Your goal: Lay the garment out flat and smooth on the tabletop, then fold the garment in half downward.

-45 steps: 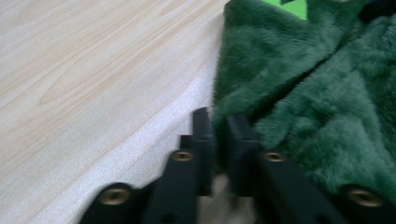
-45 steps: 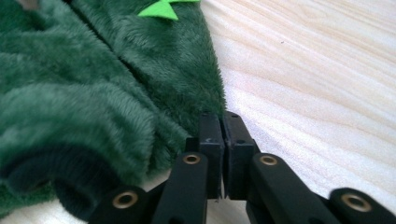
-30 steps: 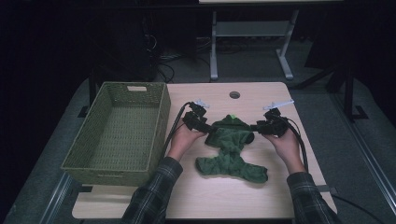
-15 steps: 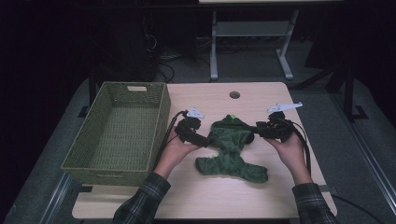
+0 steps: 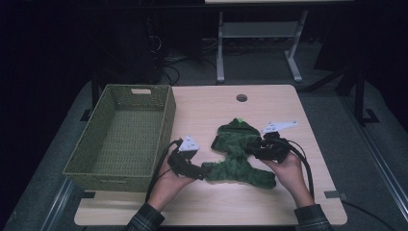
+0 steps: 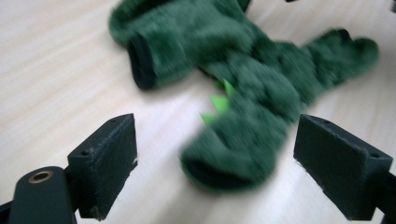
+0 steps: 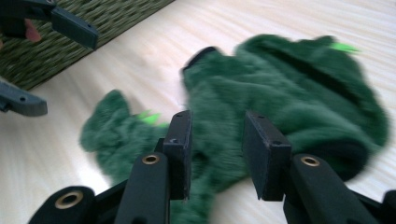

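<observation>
The green fleece garment [image 5: 239, 154] is lying mid-table, right of the wicker basket [image 5: 120, 134]. The right gripper [image 7: 214, 154] is pinching its right edge, jaws just closing. The left gripper [image 6: 215, 163] is standing wide, having just opened, with a cuff lying loose between its jaws.

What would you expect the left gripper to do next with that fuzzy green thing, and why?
Probably ease forward and close on the near end of the green plush garment. The left gripper has just opened its jaws wide, and that end lies between them untouched, while the right gripper already pinches the fabric. With both ends held, it could be lifted toward the woven basket.
</observation>
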The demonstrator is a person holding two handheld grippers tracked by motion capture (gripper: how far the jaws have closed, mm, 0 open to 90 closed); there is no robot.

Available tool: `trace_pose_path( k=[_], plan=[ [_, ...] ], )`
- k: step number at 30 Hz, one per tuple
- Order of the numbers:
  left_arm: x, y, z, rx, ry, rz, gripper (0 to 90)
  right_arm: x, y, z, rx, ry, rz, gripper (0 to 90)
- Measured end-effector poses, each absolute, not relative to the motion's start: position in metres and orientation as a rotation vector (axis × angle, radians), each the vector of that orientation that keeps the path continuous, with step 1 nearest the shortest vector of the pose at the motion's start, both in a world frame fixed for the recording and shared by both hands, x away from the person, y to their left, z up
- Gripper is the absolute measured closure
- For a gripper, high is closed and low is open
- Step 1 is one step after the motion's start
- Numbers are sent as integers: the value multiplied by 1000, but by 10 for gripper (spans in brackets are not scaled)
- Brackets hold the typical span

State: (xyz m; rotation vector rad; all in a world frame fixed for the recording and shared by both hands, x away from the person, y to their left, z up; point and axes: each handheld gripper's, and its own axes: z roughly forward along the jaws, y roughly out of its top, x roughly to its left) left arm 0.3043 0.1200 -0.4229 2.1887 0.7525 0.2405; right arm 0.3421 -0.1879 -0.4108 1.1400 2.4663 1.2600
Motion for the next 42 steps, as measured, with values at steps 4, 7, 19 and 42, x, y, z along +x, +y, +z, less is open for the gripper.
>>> trace_pose_path(
  k=[4,7,19,42],
  plan=[
    [284,123,-435,2220,738,227,128,333,-169,-409,1080,2508,1263,639],
    [274,124,-444,2254,738,220,128,329,-159,-410,1049,2516,1299,662],
    [260,129,-467,2309,778,203,127,311,-108,-417,882,2643,1265,695],
    [254,132,-477,2250,712,302,127,305,-46,-458,722,2712,1000,756]
  ],
)
